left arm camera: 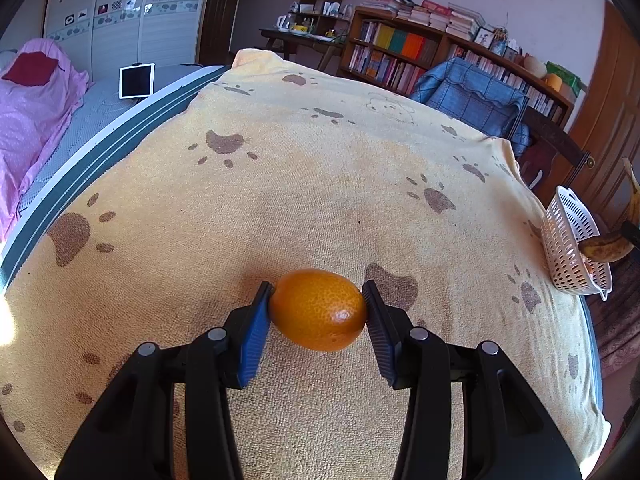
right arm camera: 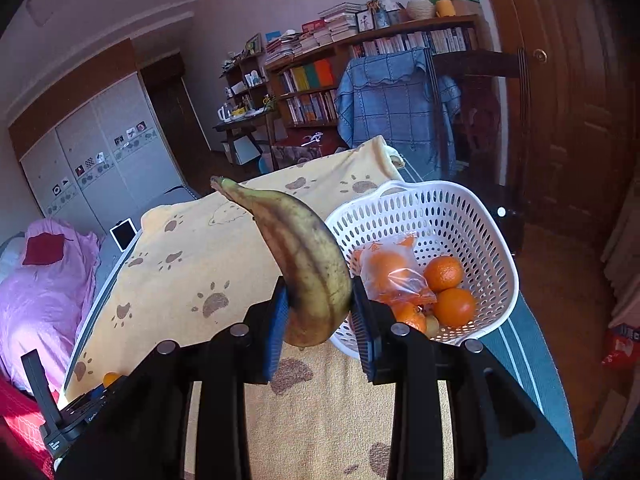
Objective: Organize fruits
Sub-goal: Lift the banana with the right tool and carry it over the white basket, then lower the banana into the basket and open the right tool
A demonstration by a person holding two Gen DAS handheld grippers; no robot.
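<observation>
An orange (left arm camera: 318,312) rests on the yellow paw-print towel (left arm camera: 320,168), and my left gripper (left arm camera: 318,292) is shut on it, one blue pad pressing each side. My right gripper (right arm camera: 319,286) is shut on a brown-spotted banana (right arm camera: 304,256), held in the air with its stem pointing up and away. Just right of it stands a white perforated basket (right arm camera: 500,240) holding loose oranges (right arm camera: 444,272) and a plastic bag of oranges (right arm camera: 390,268). In the left wrist view the basket (left arm camera: 560,240) sits at the table's right edge with the banana (left arm camera: 608,248) beside it.
A chair draped with a blue denim jacket (right arm camera: 396,108) stands behind the table's far end, in front of a bookshelf (left arm camera: 400,52). A bed with pink covers (left arm camera: 32,120) and a tablet (left arm camera: 137,81) lie to the left. A wooden door (right arm camera: 572,120) is on the right.
</observation>
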